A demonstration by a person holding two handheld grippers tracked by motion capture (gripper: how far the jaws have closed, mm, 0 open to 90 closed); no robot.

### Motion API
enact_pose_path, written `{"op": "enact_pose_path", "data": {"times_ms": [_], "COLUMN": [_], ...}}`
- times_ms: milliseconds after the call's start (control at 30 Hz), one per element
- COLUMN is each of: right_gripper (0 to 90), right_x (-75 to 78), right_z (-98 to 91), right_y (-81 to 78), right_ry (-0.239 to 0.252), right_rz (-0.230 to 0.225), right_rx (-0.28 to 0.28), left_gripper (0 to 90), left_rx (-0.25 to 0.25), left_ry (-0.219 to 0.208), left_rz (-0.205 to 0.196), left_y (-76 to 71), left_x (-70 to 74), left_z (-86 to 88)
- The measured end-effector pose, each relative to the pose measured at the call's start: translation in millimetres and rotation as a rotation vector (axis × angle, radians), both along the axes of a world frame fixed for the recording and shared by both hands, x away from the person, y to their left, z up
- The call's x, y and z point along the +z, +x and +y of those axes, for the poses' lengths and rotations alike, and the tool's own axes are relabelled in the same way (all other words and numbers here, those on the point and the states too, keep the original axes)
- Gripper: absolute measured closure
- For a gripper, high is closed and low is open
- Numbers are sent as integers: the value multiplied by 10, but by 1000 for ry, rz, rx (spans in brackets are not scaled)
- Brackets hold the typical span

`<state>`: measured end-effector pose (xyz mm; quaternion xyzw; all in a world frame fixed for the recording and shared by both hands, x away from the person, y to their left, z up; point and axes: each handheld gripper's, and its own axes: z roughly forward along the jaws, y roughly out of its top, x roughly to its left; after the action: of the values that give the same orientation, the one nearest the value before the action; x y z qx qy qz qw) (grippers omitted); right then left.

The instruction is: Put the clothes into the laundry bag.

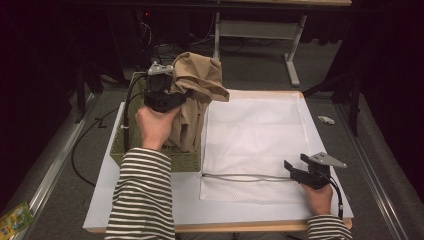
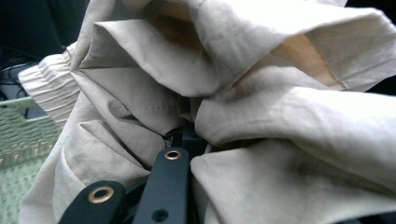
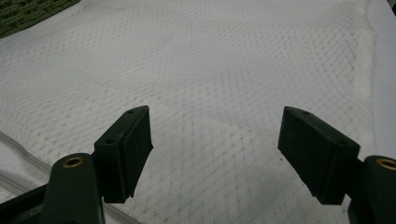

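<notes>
The beige garment [image 1: 192, 95] hangs bunched above the green woven basket [image 1: 150, 157] at the table's left, its lower folds trailing down into the basket. I hold it from the top of the bundle so its weight pulls it free of the basket instead of dragging the basket along. My left gripper [image 1: 167, 97] is clamped on a thick gather of that cloth; in the left gripper view the fabric [image 2: 261, 116] crowds around the black jaws and buries their tips, which is why they stand a little apart though they are gripping.

To the right lies the white mesh sheet [image 1: 255, 145], spread flat on the white table [image 1: 150, 205], and I judge it is laid out as the landing place for the garment. My right gripper [image 1: 300, 167] rests low at the sheet's near right corner, jaws wide apart with nothing between them, pads [image 3: 126, 149] over the mesh, waiting to catch a free edge.
</notes>
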<state>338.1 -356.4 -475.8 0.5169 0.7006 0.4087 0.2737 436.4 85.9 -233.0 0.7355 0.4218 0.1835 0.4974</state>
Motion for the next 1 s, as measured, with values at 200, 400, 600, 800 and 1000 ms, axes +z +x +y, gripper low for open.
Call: {"op": "enact_pose_path", "data": {"times_ms": [200, 400, 600, 800, 1000], "right_gripper": [258, 257, 257, 255, 260], "right_x": [0, 1, 1, 2, 5], "right_z": [-3, -6, -6, -13, -46], "right_y": [0, 0, -2, -9, -34], "right_ry": [-1, 1, 1, 11, 38], "right_rz": [-5, -4, -4, -9, -34], "right_rx": [3, 5, 0, -10, -29], "left_gripper": [764, 765, 765, 764, 763], "left_rx": [-49, -101, -182, -245, -283], "left_ry": [-23, -51, -125, -113, -78], "left_rz": [-22, -29, -49, -48, -32], "left_y": [-47, -62, -114, -114, -73], "left_x": [120, 181, 326, 308, 170], "left_z": [-147, -313, -498, -795, -1142]}}
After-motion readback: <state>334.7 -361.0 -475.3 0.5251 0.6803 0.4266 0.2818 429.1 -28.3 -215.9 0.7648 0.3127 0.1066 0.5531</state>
